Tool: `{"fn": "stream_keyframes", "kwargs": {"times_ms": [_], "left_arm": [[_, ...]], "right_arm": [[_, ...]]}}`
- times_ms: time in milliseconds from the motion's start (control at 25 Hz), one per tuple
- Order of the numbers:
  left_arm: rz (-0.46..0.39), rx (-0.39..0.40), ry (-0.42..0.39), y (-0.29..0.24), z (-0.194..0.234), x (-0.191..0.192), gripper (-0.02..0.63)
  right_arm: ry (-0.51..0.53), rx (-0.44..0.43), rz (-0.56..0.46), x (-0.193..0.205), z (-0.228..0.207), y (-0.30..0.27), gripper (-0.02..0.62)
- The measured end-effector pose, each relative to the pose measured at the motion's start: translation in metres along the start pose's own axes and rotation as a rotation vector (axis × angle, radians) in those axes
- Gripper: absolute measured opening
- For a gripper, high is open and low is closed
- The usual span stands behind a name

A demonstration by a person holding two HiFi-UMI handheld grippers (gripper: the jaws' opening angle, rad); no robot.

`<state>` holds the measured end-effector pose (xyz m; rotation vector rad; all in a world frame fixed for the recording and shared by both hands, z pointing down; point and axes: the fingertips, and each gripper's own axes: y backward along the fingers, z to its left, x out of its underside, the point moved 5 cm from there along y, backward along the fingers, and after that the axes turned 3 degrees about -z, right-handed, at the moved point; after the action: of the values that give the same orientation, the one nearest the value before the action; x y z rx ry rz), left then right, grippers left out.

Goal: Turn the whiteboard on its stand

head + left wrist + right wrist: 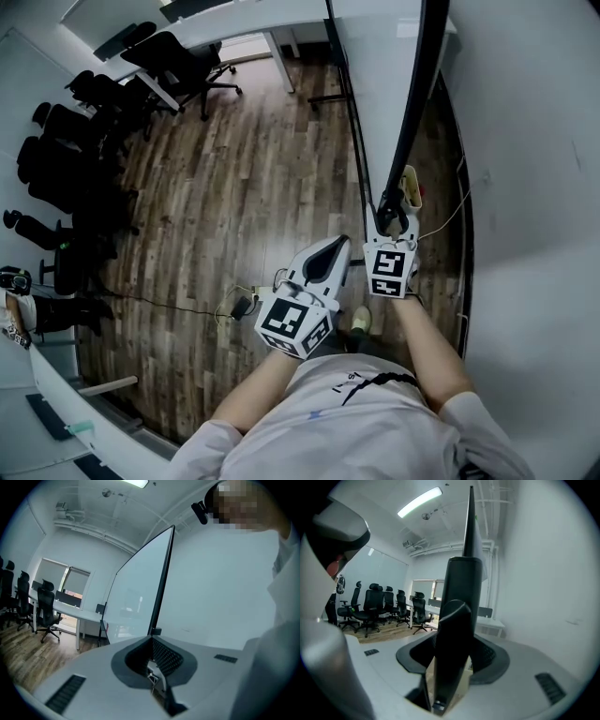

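**Right gripper on whiteboard edge, left gripper empty**

The whiteboard [419,94] stands edge-on over the wood floor [244,187], beside the white wall, directly ahead of the person. The right gripper [394,220] is grasping the board's black frame, which sits between its 2 wide-set jaws. The left gripper [336,246] is clenched on nothing, just beside the right one and short of the frame. Office chairs [178,61] stand well apart.
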<state>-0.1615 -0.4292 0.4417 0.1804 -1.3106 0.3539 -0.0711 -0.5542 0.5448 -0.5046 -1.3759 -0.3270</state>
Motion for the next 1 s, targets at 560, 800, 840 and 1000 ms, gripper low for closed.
{"fn": "stream_keyframes", "kwargs": {"times_ms": [560,800,840,1000], "left_arm": [[0.014,0.135,0.01,0.022,0.036,-0.007,0.012],[0.047,0.223,0.0,0.032,0.031,0.011,0.012],[0.052,0.237,0.004,0.032,0.028,0.014,0.012],[0.06,0.253,0.006,0.039,0.017,0.019,0.012]], "right_arm": [[-0.065,0.024,0.033,0.0,0.001,0.028,0.193],[-0.055,0.025,0.028,0.005,0.002,0.063,0.193],[-0.055,0.028,0.028,0.005,0.001,0.068,0.193],[-0.058,0.03,0.039,0.011,-0.004,0.089,0.193]]}}
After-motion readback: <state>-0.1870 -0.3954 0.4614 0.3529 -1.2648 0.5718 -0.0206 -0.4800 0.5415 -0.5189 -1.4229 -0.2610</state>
